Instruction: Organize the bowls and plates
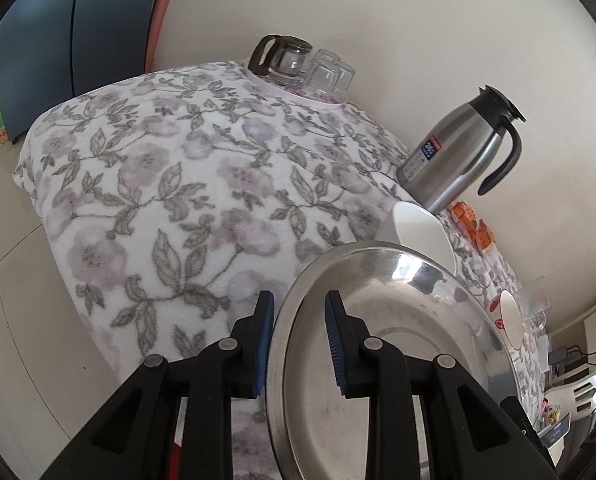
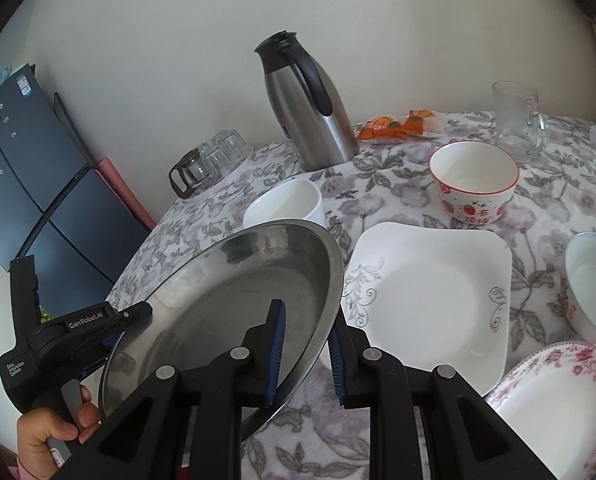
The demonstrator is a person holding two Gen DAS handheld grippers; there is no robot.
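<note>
A round steel plate (image 1: 397, 320) is tilted up off the table; it also shows in the right wrist view (image 2: 226, 304). My left gripper (image 1: 299, 334) straddles its rim, with a clear gap between the blue pads. My right gripper (image 2: 307, 356) straddles the opposite rim, jaws also apart around it. The left gripper's body (image 2: 78, 328) shows at the plate's far side. A white bowl (image 2: 286, 204) stands behind the plate. A square white plate (image 2: 429, 292), a strawberry bowl (image 2: 473, 188), a pale bowl (image 2: 593, 284) and a pink floral plate (image 2: 553, 412) lie to the right.
A steel thermos jug (image 2: 313, 108) stands at the back by the wall. A glass pot and upturned glasses (image 2: 214, 160) sit on a tray at the back left. Orange snack packets (image 2: 397, 124) and a glass mug (image 2: 517, 120) are at the back right. The floral tablecloth (image 1: 178, 184) drops off to the floor on the left.
</note>
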